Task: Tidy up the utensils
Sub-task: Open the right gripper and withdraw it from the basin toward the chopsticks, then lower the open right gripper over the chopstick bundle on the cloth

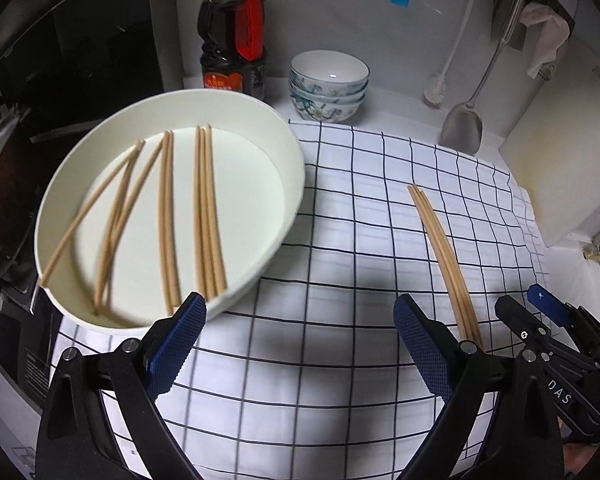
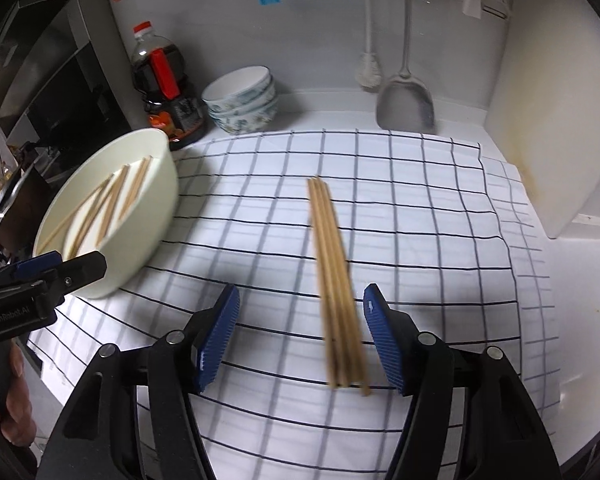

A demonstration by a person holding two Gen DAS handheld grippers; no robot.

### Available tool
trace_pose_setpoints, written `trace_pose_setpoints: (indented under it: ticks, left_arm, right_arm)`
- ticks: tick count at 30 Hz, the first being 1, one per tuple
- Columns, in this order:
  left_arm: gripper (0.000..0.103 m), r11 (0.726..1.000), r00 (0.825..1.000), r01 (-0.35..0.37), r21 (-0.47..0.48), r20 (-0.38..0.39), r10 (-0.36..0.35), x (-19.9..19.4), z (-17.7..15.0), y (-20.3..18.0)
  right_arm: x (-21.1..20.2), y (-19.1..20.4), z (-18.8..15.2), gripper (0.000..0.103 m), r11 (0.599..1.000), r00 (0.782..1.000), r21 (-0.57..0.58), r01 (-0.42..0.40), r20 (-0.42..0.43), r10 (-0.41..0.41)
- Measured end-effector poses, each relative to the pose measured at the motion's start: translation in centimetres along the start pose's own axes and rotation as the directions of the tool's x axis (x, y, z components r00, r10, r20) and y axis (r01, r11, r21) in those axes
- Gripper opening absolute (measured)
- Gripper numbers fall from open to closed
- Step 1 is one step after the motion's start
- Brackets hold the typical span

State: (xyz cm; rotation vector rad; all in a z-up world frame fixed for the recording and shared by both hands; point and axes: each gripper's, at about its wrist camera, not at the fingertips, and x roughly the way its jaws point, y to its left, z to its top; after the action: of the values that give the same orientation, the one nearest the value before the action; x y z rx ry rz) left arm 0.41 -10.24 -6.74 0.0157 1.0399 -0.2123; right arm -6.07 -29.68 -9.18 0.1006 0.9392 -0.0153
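- White basin (image 1: 284,208): at 10 o'clock in the left wrist view, resting on the left edge of the checked cloth (image 1: 340,264). Holds several loose chopsticks (image 1: 206,216) lying lengthwise on its floor, some crossing each other.
- Left gripper (image 1: 296,344): jaws wide apart, holding nothing. The left pad (image 1: 176,344) sits just in front of the basin's near rim; whether they touch cannot be told.
- Soy sauce bottle (image 1: 234,36): upright at 11 o'clock, behind the basin against the wall.
- Stacked patterned bowls (image 1: 328,86): at 12 o'clock, just right of the bottle.
- Chopstick bundle (image 2: 336,280): lies flat on the cloth, running from 12 toward 6 o'clock in the right wrist view. Its near ends lie between the jaws, closer to the right pad (image 2: 382,340), touching neither.
- Right gripper (image 2: 298,340): jaws wide apart, straddling the bundle's near ends.
- Metal spatula (image 2: 406,100) and white brush (image 2: 370,68): hanging at 1 o'clock on the back wall.
- Cutting board (image 2: 552,120): leaning upright at 2 o'clock.
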Motion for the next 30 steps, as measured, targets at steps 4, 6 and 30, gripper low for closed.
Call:
trace_pose_setpoints:
  ticks: [4,6,30]
  left_arm:
    - [0.093,1.000,1.000,0.009,-0.009,-0.008,-0.009,0.9,-0.4,-1.4]
    - [0.093,1.000,1.000,0.016,-0.016,-0.012,-0.017,1.6,-0.6,-2.2]
    - [0.093,1.000,0.999,-0.006,-0.028,-0.041,0.004,7.3,-1.8,-6.8]
  right_arm:
    - [0.8,-2.0,-0.1,0.062,1.000,1.000,-0.007,0.023,0.004,-0.023]
    - [1.5,-2.9,-0.2,0.062,0.999,0.999,-0.001,0.033,-0.007,-0.033]
    - [8.2,-6.1,-1.2,0.061,0.991,0.997,-0.127,0.045,-0.050,-0.052]
